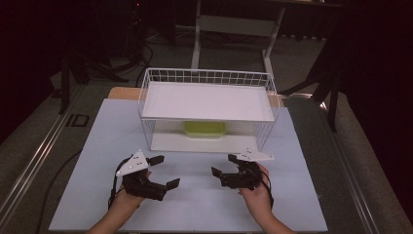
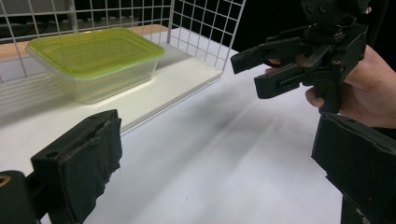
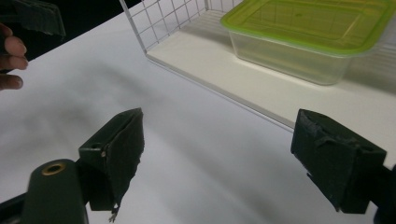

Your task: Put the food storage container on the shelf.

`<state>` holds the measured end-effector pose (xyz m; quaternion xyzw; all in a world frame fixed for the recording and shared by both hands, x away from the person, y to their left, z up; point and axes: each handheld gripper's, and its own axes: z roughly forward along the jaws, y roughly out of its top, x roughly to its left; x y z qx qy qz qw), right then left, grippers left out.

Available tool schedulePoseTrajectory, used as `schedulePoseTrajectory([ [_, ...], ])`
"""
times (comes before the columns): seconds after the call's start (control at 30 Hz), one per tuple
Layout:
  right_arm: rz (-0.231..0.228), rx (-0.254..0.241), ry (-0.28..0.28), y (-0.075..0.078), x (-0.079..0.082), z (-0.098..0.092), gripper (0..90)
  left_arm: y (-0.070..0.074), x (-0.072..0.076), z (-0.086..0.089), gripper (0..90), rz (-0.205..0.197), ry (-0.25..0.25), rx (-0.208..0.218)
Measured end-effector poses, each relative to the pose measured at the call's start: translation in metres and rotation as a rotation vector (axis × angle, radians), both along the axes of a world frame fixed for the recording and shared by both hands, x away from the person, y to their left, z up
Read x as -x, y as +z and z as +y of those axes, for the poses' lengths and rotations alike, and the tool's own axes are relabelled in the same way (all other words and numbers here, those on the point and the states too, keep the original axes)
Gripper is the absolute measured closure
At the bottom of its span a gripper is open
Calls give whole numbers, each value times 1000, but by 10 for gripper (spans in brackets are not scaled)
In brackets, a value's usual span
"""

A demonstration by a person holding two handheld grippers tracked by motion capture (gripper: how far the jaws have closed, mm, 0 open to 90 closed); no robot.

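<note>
From above, you held your left gripper (image 1: 164, 170) and right gripper (image 1: 223, 166) just over the white table (image 1: 97, 146), jaws spread wide and empty, tips facing each other, in front of the wire rack (image 1: 207, 109). The green-lidded container (image 1: 205, 129) sat on the rack's lower shelf, under the upper shelf.

In the left gripper view, your jaws stood far apart; the container (image 2: 95, 60) lay ahead on the left, the right gripper (image 2: 257, 70) at upper right.

In the right gripper view, your jaws gaped too, holding nothing; the container (image 3: 310, 35) rested ahead at upper right.
</note>
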<state>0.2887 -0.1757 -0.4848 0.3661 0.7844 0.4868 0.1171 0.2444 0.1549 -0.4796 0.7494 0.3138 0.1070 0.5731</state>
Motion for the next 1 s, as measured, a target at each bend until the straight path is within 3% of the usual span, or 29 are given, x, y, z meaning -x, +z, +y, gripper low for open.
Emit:
schedulePoseTrajectory([
  [0.37,-22,-14,21,7,11,-14,173,-5,10,19,25,4,-1,19],
  [0.63,-47,5,59,7,24,-32,166,-7,22,28,25,-5,-19,-5],
  [0.73,-40,-13,94,6,26,-40,166,-9,26,32,25,-11,-28,-14],
  [0.83,-39,-5,92,4,27,-45,166,-11,28,34,25,-6,-30,-7],
  [1.0,-30,1,95,-1,31,-55,166,-14,34,37,25,-16,-38,-39],
])
